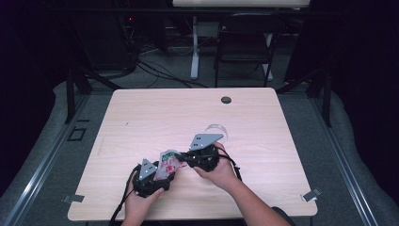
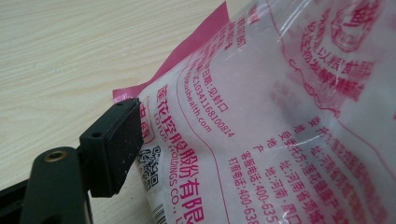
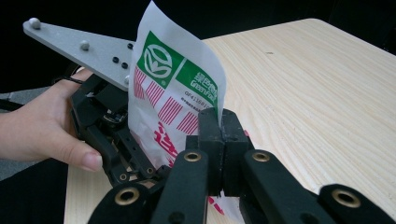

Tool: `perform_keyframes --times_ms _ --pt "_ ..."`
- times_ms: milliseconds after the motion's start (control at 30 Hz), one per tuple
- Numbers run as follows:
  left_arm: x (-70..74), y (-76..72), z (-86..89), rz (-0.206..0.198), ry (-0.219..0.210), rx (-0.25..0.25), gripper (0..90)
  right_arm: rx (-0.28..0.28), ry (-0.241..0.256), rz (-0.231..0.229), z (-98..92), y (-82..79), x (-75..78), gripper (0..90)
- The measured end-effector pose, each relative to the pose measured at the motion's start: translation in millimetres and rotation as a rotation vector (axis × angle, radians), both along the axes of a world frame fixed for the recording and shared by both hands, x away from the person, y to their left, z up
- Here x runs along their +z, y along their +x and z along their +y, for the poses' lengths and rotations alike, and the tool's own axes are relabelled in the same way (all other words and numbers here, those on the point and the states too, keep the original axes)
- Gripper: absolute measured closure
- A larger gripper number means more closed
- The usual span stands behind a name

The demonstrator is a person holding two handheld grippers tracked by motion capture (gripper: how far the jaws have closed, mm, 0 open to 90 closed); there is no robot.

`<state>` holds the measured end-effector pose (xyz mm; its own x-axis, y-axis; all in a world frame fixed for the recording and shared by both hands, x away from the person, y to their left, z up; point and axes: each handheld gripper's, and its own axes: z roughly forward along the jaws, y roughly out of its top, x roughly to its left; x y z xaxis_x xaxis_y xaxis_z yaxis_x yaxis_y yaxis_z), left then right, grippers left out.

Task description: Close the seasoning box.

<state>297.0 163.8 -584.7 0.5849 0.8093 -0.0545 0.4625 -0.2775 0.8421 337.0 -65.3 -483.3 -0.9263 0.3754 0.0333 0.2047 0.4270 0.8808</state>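
Nearest to you, your left hand (image 1: 141, 200) held the left gripper (image 1: 157, 176) low over the near part of the table (image 1: 141, 117), its grey plate tilted up toward the middle. In the left gripper view one black jaw pressed flat against the lower edge of the plastic packet (image 2: 261, 126), right beside a small printed code square; the other jaw was hidden behind the film, so you could read it as clamped on the packet, though only from one side. The packet (white and clear film with pink lettering and a pink back flap) stood up off the wood between your two tools rather than lying on it. Just beyond, your right hand (image 1: 221, 172) brought the right gripper (image 1: 184, 159) in from the right, pointing left at the packet's upper part. In the right gripper view its two jaws were pinched tight together on the packet's edge (image 3: 177, 93), below the green logo panel, with the left gripper (image 3: 112, 135) and your left hand (image 3: 42, 126) just behind the sheet. Farther off, a clear glass (image 1: 217, 129) stood on the table just behind the right gripper's plate, and a small dark round cap (image 1: 226, 100) sat near the far edge. Past the table, a dark chair (image 1: 244, 44) stood on the floor.
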Motion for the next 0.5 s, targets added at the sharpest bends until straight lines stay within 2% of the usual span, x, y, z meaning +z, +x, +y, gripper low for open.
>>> perform_keyframes --times_ms 200,333,500 --pt "-0.1 0.6 1.1 0.017 -0.015 0.007 22.4 0.001 0.006 -0.003 0.2 -0.4 -0.2 90.0" --pt "-0.1 -4.4 -1.8 0.014 0.007 0.047 23.4 0.001 0.003 -0.003 0.1 -1.0 -0.1 90.0" --pt "-0.1 -2.2 -1.8 0.032 0.011 0.048 21.6 0.000 0.003 -0.005 -0.3 -1.0 -0.3 89.9"
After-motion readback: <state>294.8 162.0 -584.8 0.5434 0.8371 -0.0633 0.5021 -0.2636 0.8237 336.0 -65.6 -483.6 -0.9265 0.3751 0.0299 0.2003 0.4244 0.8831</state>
